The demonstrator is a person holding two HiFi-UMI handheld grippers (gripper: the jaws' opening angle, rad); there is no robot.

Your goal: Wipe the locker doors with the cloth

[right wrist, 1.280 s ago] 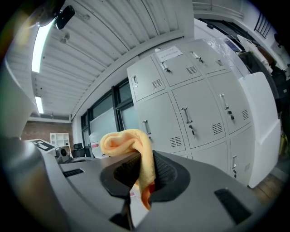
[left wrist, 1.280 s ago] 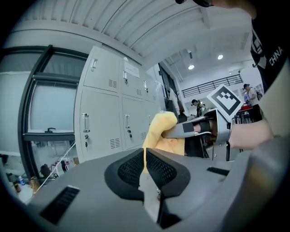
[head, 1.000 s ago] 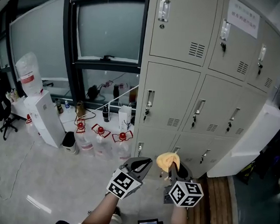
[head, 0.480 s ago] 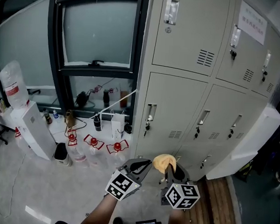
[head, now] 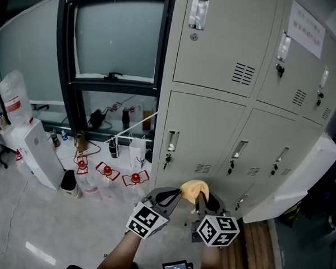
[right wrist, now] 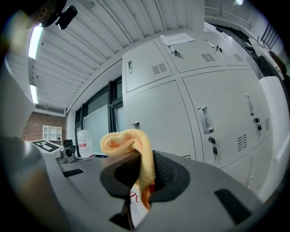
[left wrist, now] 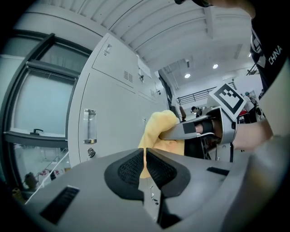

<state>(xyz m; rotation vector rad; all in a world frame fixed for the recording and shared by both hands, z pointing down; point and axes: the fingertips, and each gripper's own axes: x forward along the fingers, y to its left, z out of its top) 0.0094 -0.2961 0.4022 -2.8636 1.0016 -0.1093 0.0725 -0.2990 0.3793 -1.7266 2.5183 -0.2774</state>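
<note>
A bank of grey locker doors [head: 213,122] stands ahead of me and also fills the right gripper view as the lockers [right wrist: 172,113]. Low in the head view, my right gripper [head: 201,199] is shut on a bunched yellow cloth [head: 194,189], held a little short of the middle door. In the right gripper view the cloth [right wrist: 129,138] droops between the dark pads [right wrist: 165,172]. My left gripper [head: 167,197] is just to the left of it, shut and holding nothing. In the left gripper view the left gripper [left wrist: 145,165] shows no gap, with the cloth [left wrist: 158,129] beyond it.
A dark-framed window [head: 117,38] is left of the lockers. Below it stand a white water dispenser [head: 35,146], several red-capped water jugs [head: 107,176] and a paper bag [head: 136,155]. A white slab [head: 301,172] leans at the right, beside wooden flooring [head: 257,248].
The head view has swung right and closer to the lockers. Both grippers have crept a little left and up, the cloth still in the right one.
</note>
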